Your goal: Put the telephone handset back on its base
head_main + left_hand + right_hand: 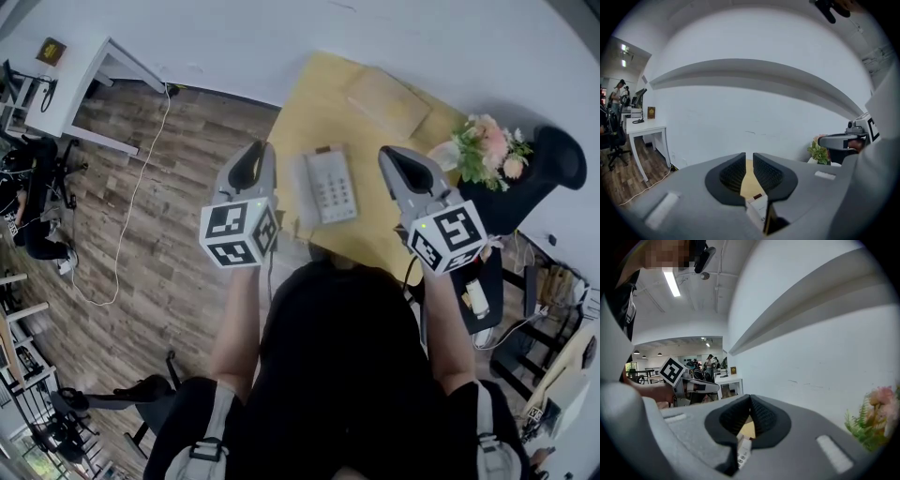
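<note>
Lengthwise, telephone (330,185) points toward wall (281,37).

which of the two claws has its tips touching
The right claw: its two tips meet, with nothing gripped between them. The left claw has a narrow gap, and the yellow table shows through it.
</note>
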`<control>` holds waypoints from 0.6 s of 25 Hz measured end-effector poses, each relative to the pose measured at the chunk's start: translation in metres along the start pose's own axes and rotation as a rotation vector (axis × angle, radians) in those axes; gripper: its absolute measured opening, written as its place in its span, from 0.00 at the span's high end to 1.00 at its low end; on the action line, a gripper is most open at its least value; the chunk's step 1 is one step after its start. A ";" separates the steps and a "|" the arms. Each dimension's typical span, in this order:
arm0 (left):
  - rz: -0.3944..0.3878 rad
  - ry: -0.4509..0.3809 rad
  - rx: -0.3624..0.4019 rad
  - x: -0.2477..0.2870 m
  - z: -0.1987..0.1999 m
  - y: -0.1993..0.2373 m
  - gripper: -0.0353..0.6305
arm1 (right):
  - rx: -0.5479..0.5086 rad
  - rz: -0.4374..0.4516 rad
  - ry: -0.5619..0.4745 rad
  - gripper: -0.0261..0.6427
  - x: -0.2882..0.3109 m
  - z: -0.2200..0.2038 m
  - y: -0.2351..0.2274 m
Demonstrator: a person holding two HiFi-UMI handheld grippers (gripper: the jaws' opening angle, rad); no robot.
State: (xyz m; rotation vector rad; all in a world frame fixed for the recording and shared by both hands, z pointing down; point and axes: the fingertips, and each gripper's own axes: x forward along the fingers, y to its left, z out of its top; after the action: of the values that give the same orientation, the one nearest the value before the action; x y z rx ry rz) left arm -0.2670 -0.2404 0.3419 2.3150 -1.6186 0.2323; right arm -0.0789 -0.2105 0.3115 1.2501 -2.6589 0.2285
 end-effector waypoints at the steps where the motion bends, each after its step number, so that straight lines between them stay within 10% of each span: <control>1: -0.003 -0.006 0.003 0.000 0.002 -0.001 0.88 | 0.000 -0.001 -0.001 0.96 0.001 0.001 -0.001; 15: -0.066 -0.045 0.041 0.000 0.016 -0.013 0.93 | -0.008 0.004 0.003 0.96 0.011 0.002 0.000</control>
State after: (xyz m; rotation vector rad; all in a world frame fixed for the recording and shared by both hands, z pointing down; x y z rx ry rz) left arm -0.2558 -0.2416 0.3247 2.4158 -1.5696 0.2019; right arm -0.0856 -0.2190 0.3121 1.2414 -2.6576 0.2197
